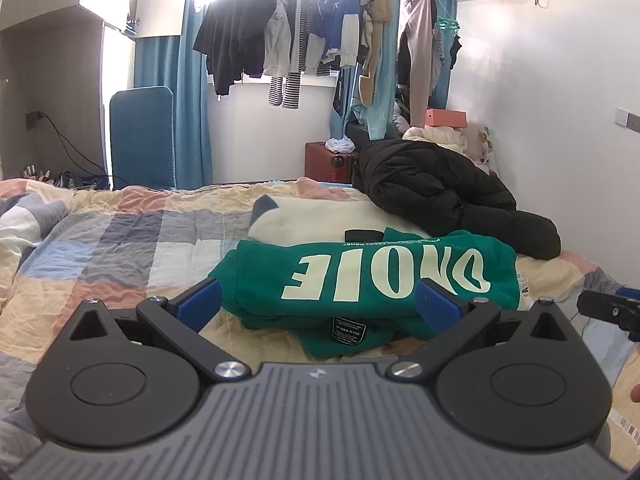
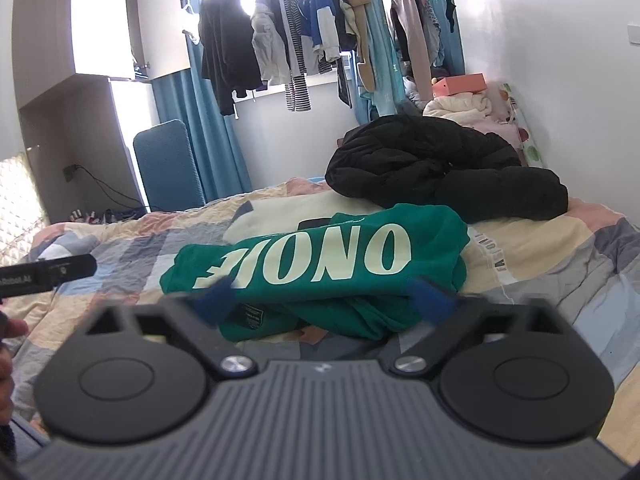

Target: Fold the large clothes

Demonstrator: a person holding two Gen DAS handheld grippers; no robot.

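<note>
Both grippers, left gripper [image 1: 318, 300] and right gripper [image 2: 326, 300], hover released at the bed's [image 1: 120, 240] near edge, the folded green sweatshirt [image 1: 360, 276] just ahead; bare quilt spreads left, a black jacket [image 1: 440, 188] crowds the far right corner.

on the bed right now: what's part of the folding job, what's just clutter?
Job:
- green sweatshirt, folded, lying on the checked quilt
- left tongs and right tongs, both open at its near edge

Clutter:
- black puffer jacket
- cream garment behind the sweatshirt
- hanging clothes
- red suitcase
</note>
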